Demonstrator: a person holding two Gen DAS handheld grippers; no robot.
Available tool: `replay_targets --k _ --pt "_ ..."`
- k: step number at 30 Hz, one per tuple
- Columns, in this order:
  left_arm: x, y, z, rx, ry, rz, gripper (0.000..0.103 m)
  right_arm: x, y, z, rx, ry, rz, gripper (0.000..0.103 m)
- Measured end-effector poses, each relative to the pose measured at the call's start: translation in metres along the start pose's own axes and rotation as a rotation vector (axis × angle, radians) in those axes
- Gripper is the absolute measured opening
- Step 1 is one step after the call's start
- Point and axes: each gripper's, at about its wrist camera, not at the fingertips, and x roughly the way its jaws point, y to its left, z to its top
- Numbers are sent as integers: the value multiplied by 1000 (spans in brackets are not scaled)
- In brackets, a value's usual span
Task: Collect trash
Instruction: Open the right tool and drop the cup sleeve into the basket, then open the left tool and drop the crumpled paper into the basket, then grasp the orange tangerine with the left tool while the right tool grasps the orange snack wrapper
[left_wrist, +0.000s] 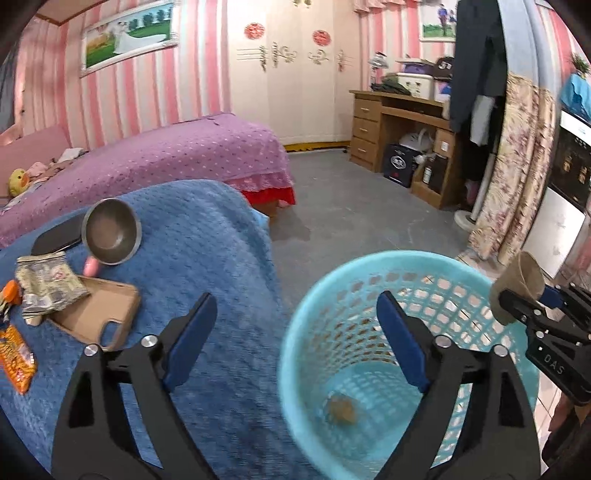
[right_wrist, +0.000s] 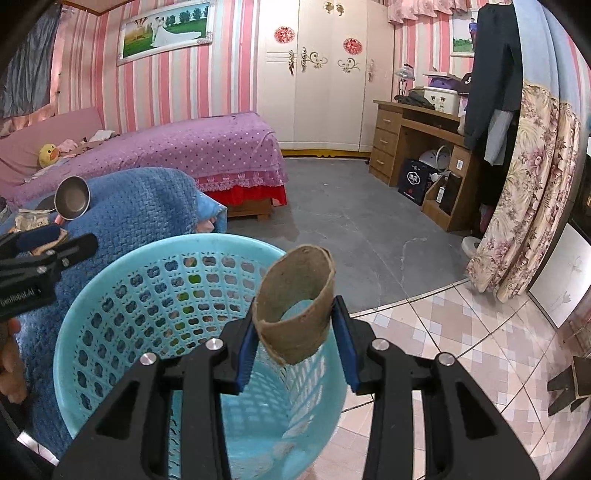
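Between your right fingers sits a brown cardboard tube (right_wrist: 295, 310), beyond them a pale-blue lattice basket (right_wrist: 110, 280) and blue waffle-knit blanket (right_wrist: 147, 206).

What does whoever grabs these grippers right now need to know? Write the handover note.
Left gripper: open, empty, over the blue basket.
Right gripper: shut on a cardboard tube, above the basket's rim.
Done: one small brown scrap lies in the basket.
Left: drop the tube in, then probably the crumpled wrapper and orange packet on the blue blanket.
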Motion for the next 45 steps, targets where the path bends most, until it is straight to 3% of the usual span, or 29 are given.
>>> replay_targets --k 7,12,15,31,45 --pt "-16 29 0 -23 -18 56 92 1 13 2 10 2 1 42" --pt "-30 59 -1 -54 -17 96 94 -3 18 7 45 -17 -26 77" --pt "-41 79 -2 -65 -20 121 95 -5 28 11 52 -28 -48 88" --pt "-98 221 -36 -114 -43 324 97 -7 121 33 45 -60 -18 97" --pt "-110 327 -74 -242 -21 383 97 -7 227 32 -76 -71 21 98"
